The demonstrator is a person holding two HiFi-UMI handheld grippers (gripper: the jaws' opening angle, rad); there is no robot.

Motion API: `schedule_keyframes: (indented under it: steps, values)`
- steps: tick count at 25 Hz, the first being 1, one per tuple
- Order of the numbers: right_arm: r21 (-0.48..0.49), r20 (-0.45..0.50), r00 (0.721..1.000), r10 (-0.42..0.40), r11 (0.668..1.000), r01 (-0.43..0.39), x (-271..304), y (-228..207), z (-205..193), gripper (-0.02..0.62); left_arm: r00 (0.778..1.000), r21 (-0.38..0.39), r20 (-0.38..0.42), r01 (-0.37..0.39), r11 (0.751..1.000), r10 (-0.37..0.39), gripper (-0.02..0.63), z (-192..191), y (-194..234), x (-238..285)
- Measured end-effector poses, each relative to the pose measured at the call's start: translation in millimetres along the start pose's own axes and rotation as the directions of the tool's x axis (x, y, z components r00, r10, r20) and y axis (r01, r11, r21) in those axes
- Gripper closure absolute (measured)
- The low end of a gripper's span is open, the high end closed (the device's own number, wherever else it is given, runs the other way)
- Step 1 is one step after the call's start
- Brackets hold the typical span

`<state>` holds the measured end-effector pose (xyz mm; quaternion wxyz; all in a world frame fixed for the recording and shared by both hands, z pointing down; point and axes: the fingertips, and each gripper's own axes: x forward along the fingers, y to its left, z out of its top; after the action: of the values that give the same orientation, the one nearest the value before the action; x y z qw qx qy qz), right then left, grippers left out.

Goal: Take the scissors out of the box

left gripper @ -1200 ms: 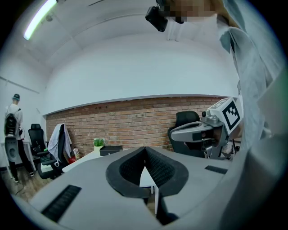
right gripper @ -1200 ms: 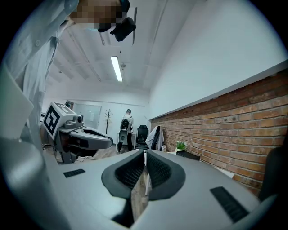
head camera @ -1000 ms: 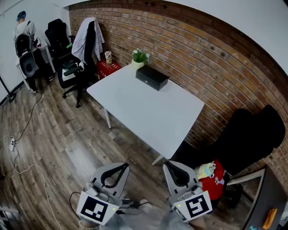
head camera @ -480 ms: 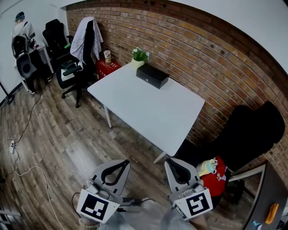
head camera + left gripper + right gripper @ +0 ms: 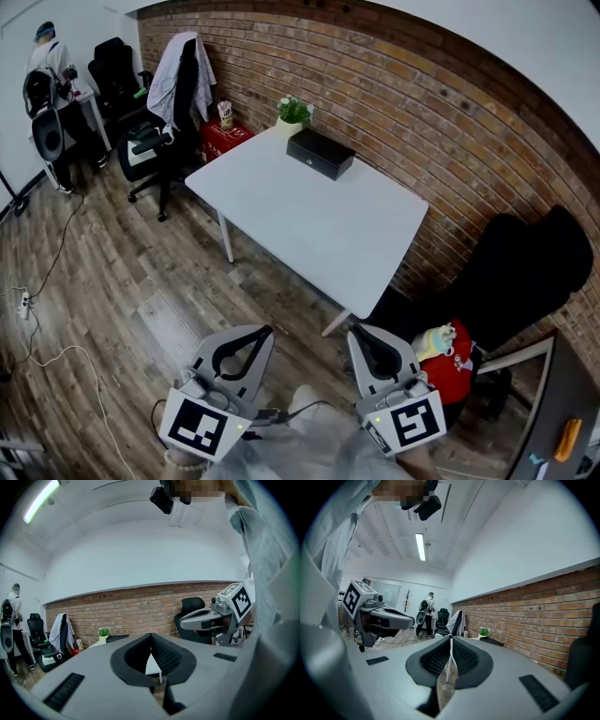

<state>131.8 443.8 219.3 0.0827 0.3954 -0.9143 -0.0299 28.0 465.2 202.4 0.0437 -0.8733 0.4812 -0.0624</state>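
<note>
Scissors do not show in any view; the black box [image 5: 321,154] that goes with them lies shut on the far side of the bench.

A brick wall [image 5: 441,122] runs behind everything, and a wooden floor [image 5: 103,272] spreads in front. The white bench [image 5: 309,225] stands against that wall, bare except for the box and a small potted plant [image 5: 294,113] just beside it at the far corner. A black chair [image 5: 525,277] sits to the right of the bench, and another chair with a pale cloth over its back [image 5: 180,80] stands to the left.

Both grippers hang low over the floor, close to the person and well apart from the bench and the box. The left gripper [image 5: 269,328] has its jaws pressed together at the tips, with nothing between them. The right gripper [image 5: 353,327] is likewise closed tip to tip, with nothing between its jaws. They sit side by side, pointing toward the bench.
</note>
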Motion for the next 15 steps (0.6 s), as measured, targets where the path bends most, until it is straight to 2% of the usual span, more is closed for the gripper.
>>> schedule_keyframes:
  steps: [15]
  values:
    - [-0.015,-0.006,1.000,0.020,1.000,-0.020,40,-24,-1,0.551,0.999,0.000,-0.014,-0.037,0.999,0.037,0.588,-11,34,24]
